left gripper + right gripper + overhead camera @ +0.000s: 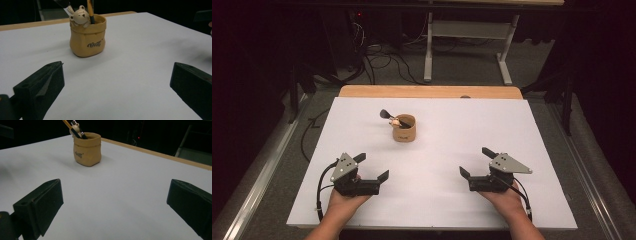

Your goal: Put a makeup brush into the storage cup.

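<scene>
Nothing started yet: left gripper point(373, 167) and right gripper point(474, 162) rest near bench point(522, 150) front edge, fingers wide apart and empty, bear pen holder point(404, 128) with makeup brush point(388, 116) untouched mid-bench.

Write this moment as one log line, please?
left gripper: open, empty | right gripper: open, empty | bear pot: holds brushes, untouched

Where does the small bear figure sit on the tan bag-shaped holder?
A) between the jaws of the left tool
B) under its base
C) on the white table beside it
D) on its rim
D: the cream bear figure perches on the rim of the tan bag-shaped holder, beside the brush handles inside it, as the left gripper view shows.
</scene>
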A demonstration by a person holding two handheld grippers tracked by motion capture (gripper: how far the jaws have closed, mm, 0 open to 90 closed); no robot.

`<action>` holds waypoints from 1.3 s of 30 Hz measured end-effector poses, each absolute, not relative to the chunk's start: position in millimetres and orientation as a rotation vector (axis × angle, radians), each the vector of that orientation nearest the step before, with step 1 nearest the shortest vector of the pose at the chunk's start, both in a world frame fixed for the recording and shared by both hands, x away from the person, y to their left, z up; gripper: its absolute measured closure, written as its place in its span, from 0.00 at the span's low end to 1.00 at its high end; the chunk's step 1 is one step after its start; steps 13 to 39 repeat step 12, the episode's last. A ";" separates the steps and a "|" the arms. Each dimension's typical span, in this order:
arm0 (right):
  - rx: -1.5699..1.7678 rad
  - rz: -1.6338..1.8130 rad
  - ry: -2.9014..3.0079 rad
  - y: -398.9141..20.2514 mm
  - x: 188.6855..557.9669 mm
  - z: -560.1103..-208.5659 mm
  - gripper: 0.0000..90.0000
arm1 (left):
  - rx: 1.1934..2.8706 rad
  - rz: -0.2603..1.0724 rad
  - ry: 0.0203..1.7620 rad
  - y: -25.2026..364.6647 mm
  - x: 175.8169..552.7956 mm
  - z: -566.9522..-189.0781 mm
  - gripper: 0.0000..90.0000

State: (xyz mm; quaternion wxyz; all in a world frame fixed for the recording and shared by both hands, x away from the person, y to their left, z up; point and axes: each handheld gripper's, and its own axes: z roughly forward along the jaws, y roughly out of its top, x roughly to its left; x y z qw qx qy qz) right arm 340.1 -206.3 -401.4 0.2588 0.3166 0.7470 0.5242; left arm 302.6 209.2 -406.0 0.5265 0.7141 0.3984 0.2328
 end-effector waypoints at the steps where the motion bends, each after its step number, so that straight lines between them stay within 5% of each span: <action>1: 0.864 1.429 2.019 -206.8 339.2 -400.3 0.02 | 1.709 0.565 0.951 208.8 302.7 -406.0 0.00; 39: 0.896 1.457 1.977 -215.8 339.1 -396.9 0.02 | 1.694 0.593 0.970 208.0 304.7 -407.4 0.00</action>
